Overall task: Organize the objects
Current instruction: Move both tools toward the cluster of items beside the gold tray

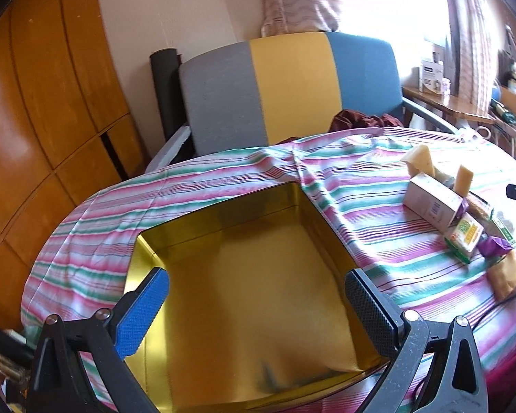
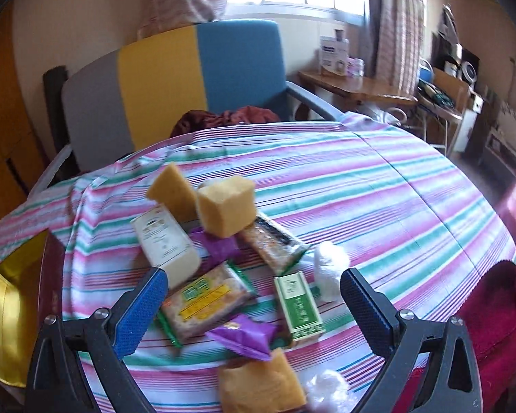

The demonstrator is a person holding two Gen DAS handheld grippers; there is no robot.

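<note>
A gold tin box [image 1: 251, 296] lies open and empty on the striped tablecloth; its edge shows at the left of the right wrist view [image 2: 7, 309]. My left gripper [image 1: 258, 306] is open and empty right above it. My right gripper [image 2: 254, 306] is open and empty above a pile of items: a yellow-green snack packet [image 2: 203, 299], a green box [image 2: 297, 306], a purple wrapper [image 2: 244, 337], a white carton [image 2: 165, 241], yellow sponges [image 2: 225, 206] and a clear snack bar packet [image 2: 275, 241]. The same pile shows at the right of the left wrist view [image 1: 461, 206].
A grey, yellow and blue chair [image 1: 292, 89] stands behind the table with dark red cloth [image 2: 223, 117] on its seat. White wads [image 2: 328, 268] lie by the pile. A wooden wardrobe [image 1: 34, 120] is at the left, a cluttered desk [image 2: 357, 86] at the right.
</note>
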